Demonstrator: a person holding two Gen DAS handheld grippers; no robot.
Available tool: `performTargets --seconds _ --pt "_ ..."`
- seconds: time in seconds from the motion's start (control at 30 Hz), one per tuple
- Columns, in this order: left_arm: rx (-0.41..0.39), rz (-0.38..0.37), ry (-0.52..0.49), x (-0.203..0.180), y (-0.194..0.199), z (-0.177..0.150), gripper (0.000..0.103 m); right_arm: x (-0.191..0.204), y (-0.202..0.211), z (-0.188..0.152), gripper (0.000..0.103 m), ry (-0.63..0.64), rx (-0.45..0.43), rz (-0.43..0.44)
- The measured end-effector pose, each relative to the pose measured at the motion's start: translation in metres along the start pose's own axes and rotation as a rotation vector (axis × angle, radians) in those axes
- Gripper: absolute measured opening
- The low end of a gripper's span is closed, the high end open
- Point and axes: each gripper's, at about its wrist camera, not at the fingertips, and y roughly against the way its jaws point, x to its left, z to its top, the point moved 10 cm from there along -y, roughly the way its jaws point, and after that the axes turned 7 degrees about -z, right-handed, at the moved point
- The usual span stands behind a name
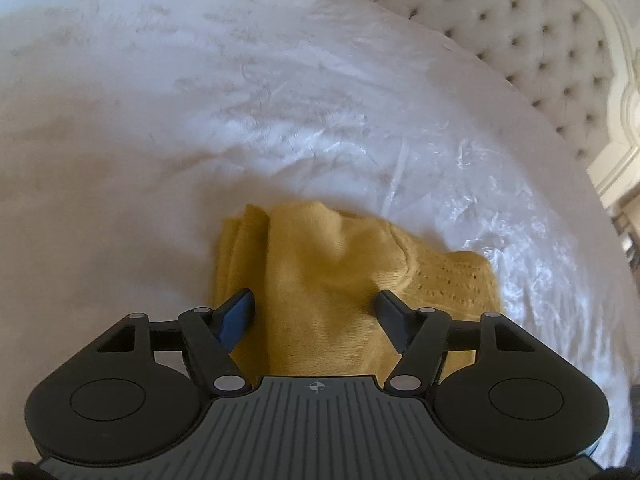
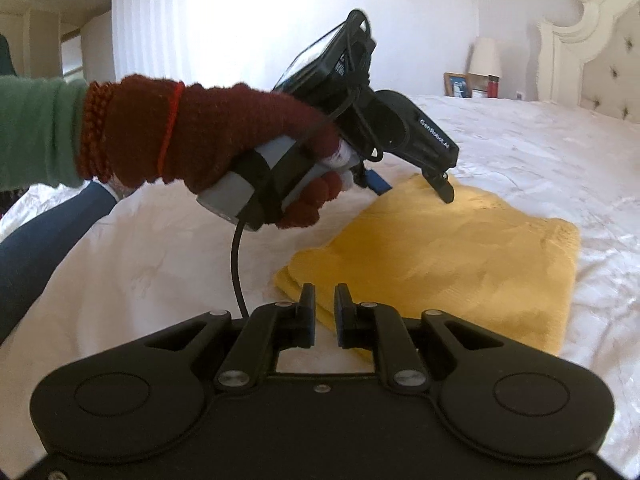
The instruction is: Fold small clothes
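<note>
A mustard-yellow knitted garment lies folded into a rough rectangle on the white bed cover. My left gripper hovers over it with its jaws wide apart and nothing pinched between them. In the right wrist view that left gripper is held by a hand in a dark red glove and points down at the garment's far edge. My right gripper sits at the garment's near left corner. Its jaws are almost together, with only a thin gap and no cloth in it.
A tufted cream headboard borders the bed on the right. A lamp and picture frames stand beyond the far side. A green sleeve and a dark blue leg are at the left edge. A black cable hangs from the left gripper.
</note>
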Motion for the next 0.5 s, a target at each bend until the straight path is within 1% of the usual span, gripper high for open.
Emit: performTargets --seconds 0.03,0.07,0.1,0.13,0.17,0.2,0.23,0.27,0.33,0.43,0.5 --pt "-0.003 0.0 0.0 -0.001 0.0 -0.001 0.056 -0.001 0.0 0.0 0.02 -0.006 0.001 -0.002" --pt "-0.005 0.002 -0.008 -0.003 0.0 -0.002 0.045 -0.003 0.0 0.0 0.02 -0.014 0.002 -0.003" --pt "-0.006 0.012 -0.018 -0.005 0.0 -0.003 0.04 -0.005 0.0 -0.001 0.02 -0.022 0.004 -0.004" --pt "-0.008 0.018 -0.022 -0.007 0.0 -0.004 0.025 -0.003 -0.003 -0.001 0.02 -0.031 0.006 -0.003" --pt "-0.009 0.007 -0.02 -0.008 0.0 -0.005 0.013 -0.004 -0.004 -0.002 0.02 -0.042 0.01 -0.003" --pt "-0.016 -0.007 -0.015 -0.01 0.002 -0.004 0.012 -0.003 -0.005 -0.002 0.02 -0.047 0.011 -0.003" --pt "-0.042 -0.006 -0.016 -0.01 0.008 -0.003 0.012 -0.002 -0.007 -0.002 0.02 -0.05 0.012 -0.003" --pt "-0.071 -0.001 -0.026 -0.011 0.014 -0.002 0.012 -0.002 -0.007 -0.003 0.02 -0.05 0.013 -0.005" --pt "-0.103 0.011 -0.052 -0.011 0.024 -0.001 0.012 -0.003 -0.006 -0.004 0.02 -0.053 0.012 -0.009" --pt "-0.069 0.035 0.003 0.009 0.018 -0.01 0.012 -0.008 -0.008 -0.005 0.02 -0.073 0.023 -0.024" --pt "-0.056 0.034 0.042 0.019 0.012 -0.013 0.015 -0.012 -0.009 -0.004 0.02 -0.095 0.026 -0.035"
